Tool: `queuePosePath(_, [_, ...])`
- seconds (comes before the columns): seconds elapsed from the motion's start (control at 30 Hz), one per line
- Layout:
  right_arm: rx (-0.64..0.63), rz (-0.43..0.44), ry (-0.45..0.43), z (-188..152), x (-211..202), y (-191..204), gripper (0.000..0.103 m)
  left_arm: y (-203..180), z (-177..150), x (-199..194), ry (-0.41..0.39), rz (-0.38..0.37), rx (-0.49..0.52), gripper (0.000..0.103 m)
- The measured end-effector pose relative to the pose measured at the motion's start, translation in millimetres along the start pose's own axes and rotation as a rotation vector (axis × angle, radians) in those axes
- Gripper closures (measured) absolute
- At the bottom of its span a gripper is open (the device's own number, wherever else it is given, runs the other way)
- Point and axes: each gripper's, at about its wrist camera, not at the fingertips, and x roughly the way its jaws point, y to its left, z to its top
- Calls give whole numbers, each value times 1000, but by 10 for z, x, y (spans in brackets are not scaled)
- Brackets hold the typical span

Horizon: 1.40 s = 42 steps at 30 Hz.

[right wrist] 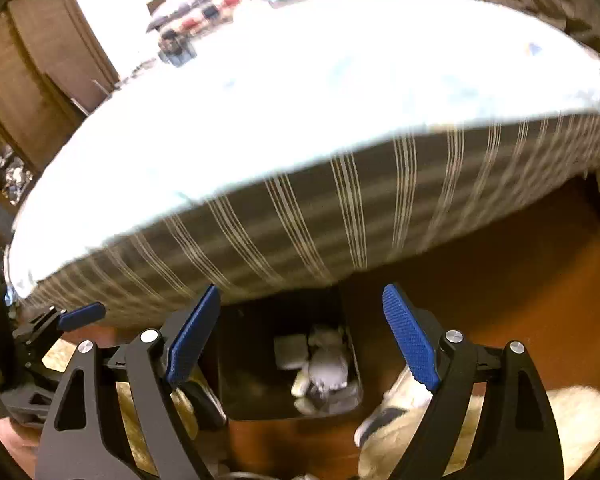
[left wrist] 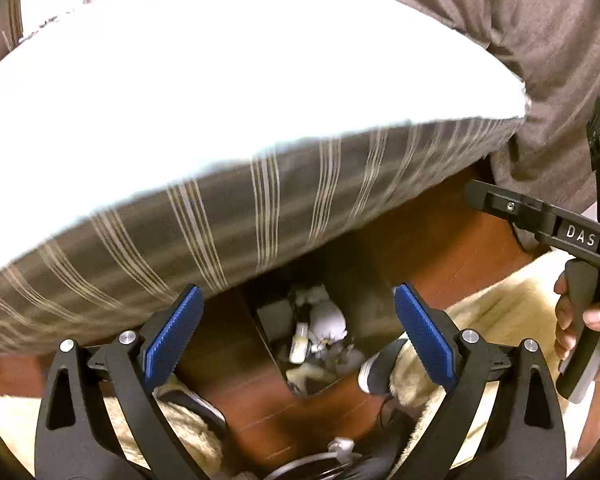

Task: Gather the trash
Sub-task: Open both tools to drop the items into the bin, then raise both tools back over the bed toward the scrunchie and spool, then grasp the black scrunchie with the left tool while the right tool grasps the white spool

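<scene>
Both pairs of tongs hang over the same spot, tilted down toward a dark bin that sits on the reddish wooden floor tucked against the side of the bed. The left tongs stand wide with nothing between the blue pads, and the right tongs are wide and empty as well. In both wrist views the bin falls right in the gap ahead of the tongs, a little below them, which suits a drop: held above the opening, anything let go would fall straight in.

The trash lies inside the bin: crumpled white and grey paper or tissue, a pale flat packet, and what may be a small bottle, though the blur makes that hard to swear to. It is piled toward one side, heaped enough to suggest the bin is well on its way to full.

Just beside the tongs on either flank are a cream fluffy rug and a dark shoe with a white sole, near the bin but apart from it. From the left view the other tool's handle shows off to the right, gripped in the person's hand. My guess is both hands are free for another piece.
</scene>
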Motion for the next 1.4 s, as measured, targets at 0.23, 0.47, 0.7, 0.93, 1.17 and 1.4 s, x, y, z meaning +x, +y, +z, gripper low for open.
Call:
queuePosePath(0.23, [-54, 18, -144, 441, -310, 247, 18, 60, 414, -461, -111, 7, 2, 10])
queuePosePath(0.47, [-121, 10, -212, 1061, -203, 412, 18, 367, 1003, -597, -184, 75, -16, 10])
queuePosePath(0.7, [-129, 11, -234, 1673, 162, 466, 18, 688, 1611, -492, -224, 126, -41, 10])
queuePosePath(0.93, [-143, 5, -191, 2273, 686, 584, 18, 971, 2255, -305, -256, 155, -62, 11])
queuePosePath(1.17, [-184, -32, -171, 2680, 1122, 701, 18, 1145, 2795, -65, -259, 144, -71, 25])
queuePosePath(1.4, [-215, -45, -137, 2964, 1522, 797, 18, 1227, 3232, 248, -239, 117, -59, 41])
